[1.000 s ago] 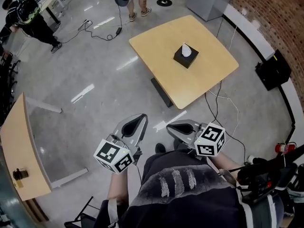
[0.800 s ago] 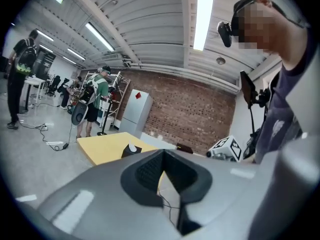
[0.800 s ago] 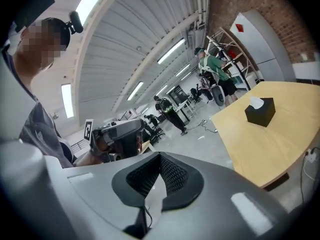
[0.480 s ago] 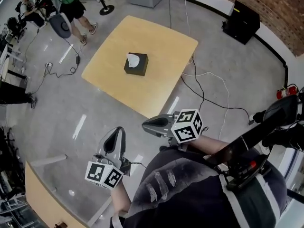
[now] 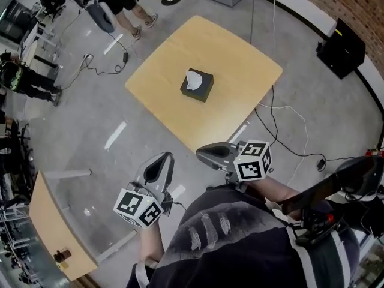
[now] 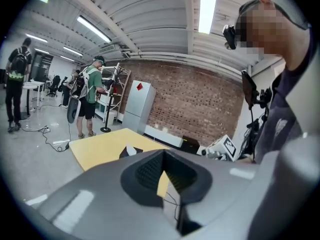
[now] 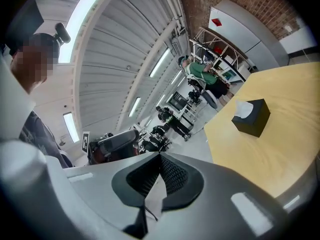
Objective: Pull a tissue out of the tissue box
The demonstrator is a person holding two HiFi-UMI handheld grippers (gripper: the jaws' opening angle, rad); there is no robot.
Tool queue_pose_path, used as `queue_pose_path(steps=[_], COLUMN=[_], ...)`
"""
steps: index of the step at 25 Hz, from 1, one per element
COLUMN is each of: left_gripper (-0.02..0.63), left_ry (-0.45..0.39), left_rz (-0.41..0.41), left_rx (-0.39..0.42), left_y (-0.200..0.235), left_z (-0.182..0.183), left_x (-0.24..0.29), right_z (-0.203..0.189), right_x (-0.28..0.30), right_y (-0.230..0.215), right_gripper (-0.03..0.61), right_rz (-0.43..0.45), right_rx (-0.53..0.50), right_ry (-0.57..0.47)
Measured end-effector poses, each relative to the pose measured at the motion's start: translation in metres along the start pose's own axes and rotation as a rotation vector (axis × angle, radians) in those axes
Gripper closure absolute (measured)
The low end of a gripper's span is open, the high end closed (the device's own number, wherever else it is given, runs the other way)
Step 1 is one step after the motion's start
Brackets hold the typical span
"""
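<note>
Your left gripper (image 5: 161,164): jaws together, holding nothing | your right gripper (image 5: 209,155): jaws together, holding nothing | tissue box (image 5: 198,87): mid-counter (image 5: 240,65), well beyond both grippers, white tissue (image 5: 193,80) sticking from its top

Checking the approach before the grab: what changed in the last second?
The head view swung with the person, so the table and tissue box moved from upper right to upper middle of the picture. Nothing was taken hold of or let go. Unchanged: the left gripper and right gripper are shut, empty, held low by the body and short of the table. The tissue sticks out of the box, untouched.
</note>
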State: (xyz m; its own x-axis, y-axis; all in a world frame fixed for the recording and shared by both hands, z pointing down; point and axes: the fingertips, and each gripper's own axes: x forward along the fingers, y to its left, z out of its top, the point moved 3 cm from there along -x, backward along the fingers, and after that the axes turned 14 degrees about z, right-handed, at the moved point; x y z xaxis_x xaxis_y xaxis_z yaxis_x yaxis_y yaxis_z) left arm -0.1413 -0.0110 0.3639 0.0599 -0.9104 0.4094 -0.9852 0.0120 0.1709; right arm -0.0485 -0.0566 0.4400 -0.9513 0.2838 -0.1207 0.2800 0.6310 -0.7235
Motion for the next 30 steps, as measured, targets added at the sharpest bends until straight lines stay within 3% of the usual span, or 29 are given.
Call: queue_pose_path(steps=[11, 16, 21, 30], left_gripper=[0.612, 0.612, 0.612, 0.612], left_ry=[0.006, -0.001, -0.020, -0.063], left_rz=[0.060, 0.046, -0.016, -0.112], left_rx=[0.026, 0.035, 0.053, 0.052], left_y=[-0.014, -0.011, 0.001, 0.074], left_z=[0.032, 0.034, 0.044, 0.042], left_x=[0.063, 0.083, 0.082, 0.074], right_z=[0.056, 0.068, 0.069, 0.064], right_x=[-0.041, -0.046, -0.037, 0.018], right_y=[-0.043, -0.059, -0.064, -0.062], right_gripper=[0.580, 0.580, 0.580, 0.580], right_rz=[0.058, 0.044, -0.006, -0.146], right_rx=[0.014, -0.024, -0.031, -0.054], right_ry=[-0.026, -0.023, -0.024, -0.051])
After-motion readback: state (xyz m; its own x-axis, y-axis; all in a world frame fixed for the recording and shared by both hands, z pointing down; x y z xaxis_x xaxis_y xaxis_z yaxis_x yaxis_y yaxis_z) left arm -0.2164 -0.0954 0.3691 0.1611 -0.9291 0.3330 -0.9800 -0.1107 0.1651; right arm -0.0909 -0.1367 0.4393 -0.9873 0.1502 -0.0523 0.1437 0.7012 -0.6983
